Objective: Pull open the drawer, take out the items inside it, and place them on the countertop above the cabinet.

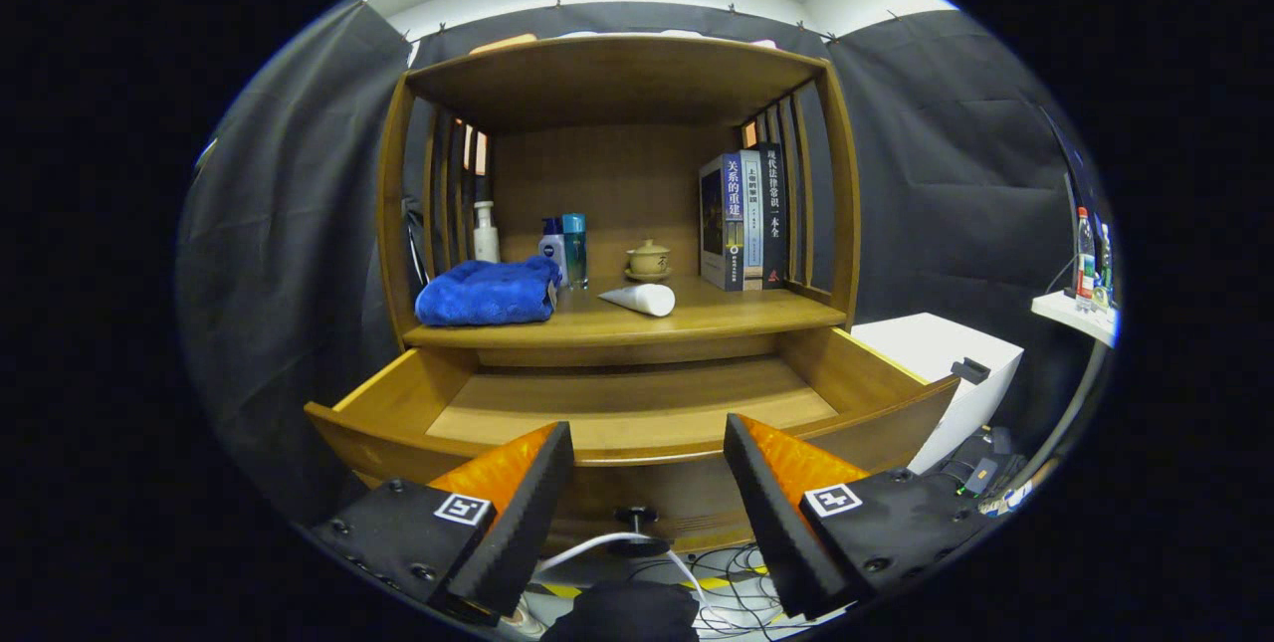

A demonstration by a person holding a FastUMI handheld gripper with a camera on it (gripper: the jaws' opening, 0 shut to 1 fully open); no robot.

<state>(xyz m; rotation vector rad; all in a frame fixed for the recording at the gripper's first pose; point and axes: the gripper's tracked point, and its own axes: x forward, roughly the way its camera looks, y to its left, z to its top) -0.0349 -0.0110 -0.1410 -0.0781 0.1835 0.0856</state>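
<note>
Hovering spread wide and holding nothing, gripper just in front of the pulled-out drawer, its visible floor looking bare. Resting on the countertop above: blue towel, white tube. Checking the drawer's hidden near edge by tilting down before withdrawing, keeping both fingers above its front rim.

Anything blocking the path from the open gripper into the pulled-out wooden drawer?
Nothing visible does. The gripper is open, its fingers apart just before the front panel of the pulled-out wooden drawer, whose visible floor looks bare. The blue folded towel and white tube lie beyond on the wooden countertop.
</note>
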